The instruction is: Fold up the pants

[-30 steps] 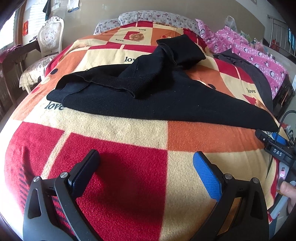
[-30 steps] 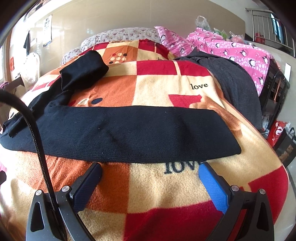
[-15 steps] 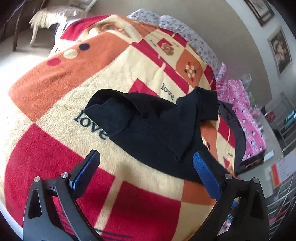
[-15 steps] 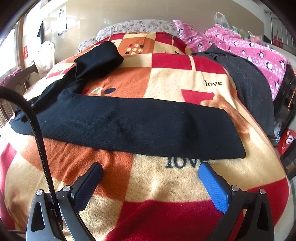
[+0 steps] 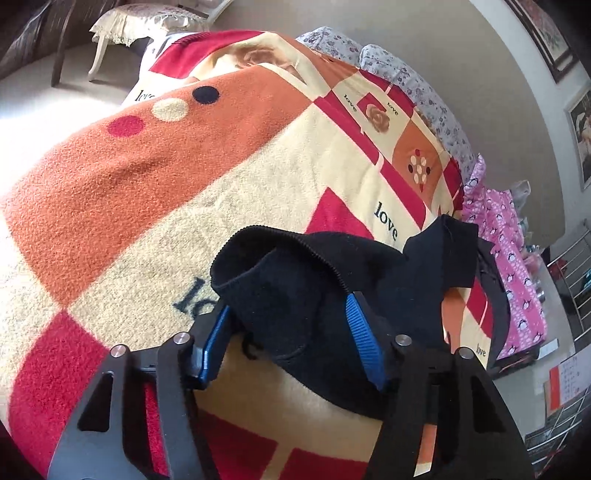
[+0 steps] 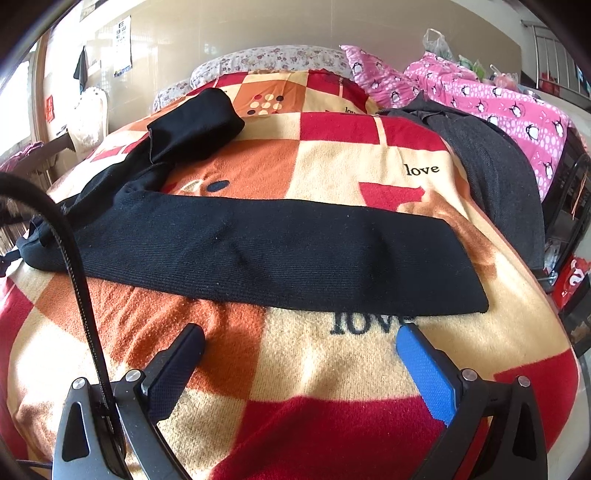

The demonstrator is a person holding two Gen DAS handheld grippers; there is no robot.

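Note:
Black knit pants (image 6: 280, 254) lie across a red, orange and cream "love" blanket (image 6: 332, 376) on a bed. One leg lies flat toward the right; the other (image 6: 192, 125) trails back toward the pillows. In the left wrist view my left gripper (image 5: 286, 325) straddles the bunched waistband end of the pants (image 5: 295, 284), its blue pads on either side of the fabric, still parted. My right gripper (image 6: 301, 354) is open and empty, just in front of the flat leg's near edge.
A dark grey garment (image 6: 495, 155) and pink penguin bedding (image 6: 498, 96) lie at the bed's right side. Floral pillows (image 6: 266, 59) sit at the head. A black cable (image 6: 74, 266) crosses the right wrist view. A chair (image 5: 147, 18) stands beyond the bed's left side.
My left gripper has swung to the pants' waistband end and closed in until the fabric sits between its fingers, which have narrowed. My right gripper has stayed open, shifting slightly.

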